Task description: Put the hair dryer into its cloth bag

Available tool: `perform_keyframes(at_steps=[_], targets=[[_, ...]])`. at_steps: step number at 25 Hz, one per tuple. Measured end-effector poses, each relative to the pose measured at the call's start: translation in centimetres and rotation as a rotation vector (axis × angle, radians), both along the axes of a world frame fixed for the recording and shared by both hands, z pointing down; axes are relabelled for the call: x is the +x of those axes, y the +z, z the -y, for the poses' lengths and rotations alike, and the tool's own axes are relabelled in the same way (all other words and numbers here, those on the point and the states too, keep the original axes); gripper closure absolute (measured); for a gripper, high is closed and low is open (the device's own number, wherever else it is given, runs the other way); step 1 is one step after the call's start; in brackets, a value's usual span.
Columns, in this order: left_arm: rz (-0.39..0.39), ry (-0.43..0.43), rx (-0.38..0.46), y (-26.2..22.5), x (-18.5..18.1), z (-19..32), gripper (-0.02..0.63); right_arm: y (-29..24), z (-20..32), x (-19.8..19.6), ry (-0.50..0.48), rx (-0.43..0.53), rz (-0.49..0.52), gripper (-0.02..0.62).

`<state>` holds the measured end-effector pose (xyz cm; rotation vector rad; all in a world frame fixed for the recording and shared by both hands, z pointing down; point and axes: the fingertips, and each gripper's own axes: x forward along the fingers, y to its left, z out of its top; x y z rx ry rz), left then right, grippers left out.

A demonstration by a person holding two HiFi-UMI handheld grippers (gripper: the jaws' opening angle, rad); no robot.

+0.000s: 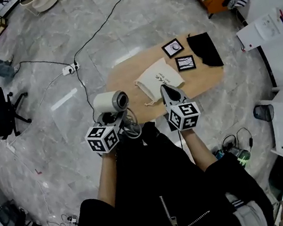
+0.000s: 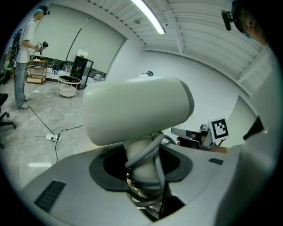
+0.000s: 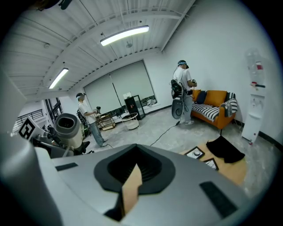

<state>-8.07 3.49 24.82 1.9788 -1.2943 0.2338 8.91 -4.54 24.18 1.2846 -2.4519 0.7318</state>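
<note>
We held both forearms out ahead of the body, bare and nearly parallel, with each gripper aimed forward and tipped somewhat down. At the left, the left gripper [image 1: 116, 120] [image 2: 143, 178] had its jaws partway apart and clamped on the handle of the white hair dryer [image 1: 110, 103] [image 2: 137, 110]. A grey cord [image 2: 154, 159] was wound around that handle. The dryer's barrel lay crosswise above the jaws, with its open end toward three o'clock in the head view. The dryer was at about eight o'clock from the cream cloth bag [image 1: 158, 78].

To the right, the right gripper [image 1: 166, 90] [image 3: 130, 185] had its jaws pressed together with nothing between them. In the head view its tip lay over the near edge of the bag, which lay flat on the low wooden table [image 1: 125, 77]; we could not tell whether they touched.

A small framed picture [image 1: 173, 47] sat at one o'clock from the bag and a second frame [image 1: 185, 63] at three o'clock. A black cloth [image 1: 205, 48] lay just beside them at the table's right end.
</note>
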Motion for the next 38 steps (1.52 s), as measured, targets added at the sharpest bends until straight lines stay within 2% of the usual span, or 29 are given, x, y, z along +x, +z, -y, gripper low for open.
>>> perform_keyframes(at_steps=[6, 14, 26, 31, 38], targets=[[-0.008, 0.008, -0.011, 0.8, -0.2, 1.7, 0.422, 1.3, 1.7, 0.0, 0.017, -0.028, -0.006, 0.586], [0.008, 0.073, -0.025, 3.0, -0.1, 3.4, 0.422, 3.0, 2.4, -0.4, 0.028, -0.050, -0.045, 0.586], [-0.012, 0.208, -0.086, 10.2, 0.2, 5.7, 0.423, 8.7, 3.9, -0.9, 0.018, -0.099, -0.122, 0.585], [0.019, 0.276, -0.102, 13.2, 0.6, 6.1, 0.423, 12.0, 4.4, -1.0, 0.015, -0.113, -0.170, 0.586], [0.012, 0.346, -0.132, 18.2, 1.4, 6.1, 0.423, 16.5, 4.4, -0.3, 0.030, -0.147, -0.193, 0.586]])
